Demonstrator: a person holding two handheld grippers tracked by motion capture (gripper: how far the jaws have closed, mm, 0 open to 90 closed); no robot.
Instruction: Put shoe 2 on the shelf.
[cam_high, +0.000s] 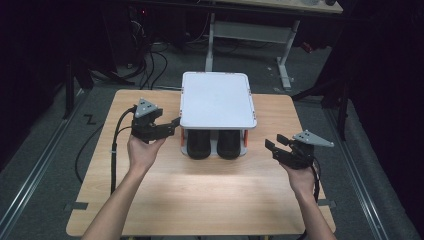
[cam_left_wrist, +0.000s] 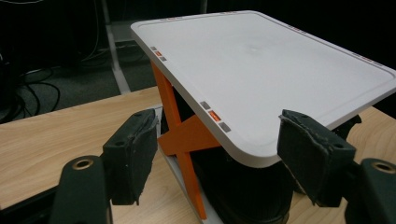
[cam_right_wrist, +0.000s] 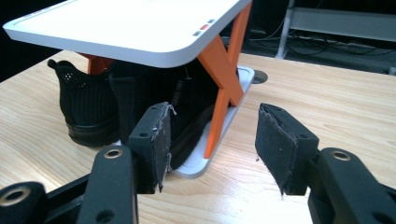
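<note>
A small rack with a white top shelf (cam_high: 217, 100) on orange cross supports (cam_left_wrist: 187, 135) stands at the far middle of the table. Two black shoes (cam_high: 200, 144) sit side by side on its white lower shelf (cam_right_wrist: 201, 168), heels toward me. My left gripper (cam_high: 175, 122) is open just off the rack's front left corner, and that corner of the top shelf (cam_left_wrist: 261, 70) shows between its pads (cam_left_wrist: 135, 144) without touching them. My right gripper (cam_high: 274, 142) hangs open off the rack's front right corner. Nothing is between its jaws, which point at the orange support (cam_right_wrist: 224, 70) and a shoe (cam_right_wrist: 88, 112).
The rack stands on a light wooden table (cam_high: 200, 190) with bare surface in front of it and at both sides. Beyond the table, a white desk frame (cam_high: 250, 35) and loose cables (cam_high: 150, 65) lie on the grey floor. The surroundings are dark.
</note>
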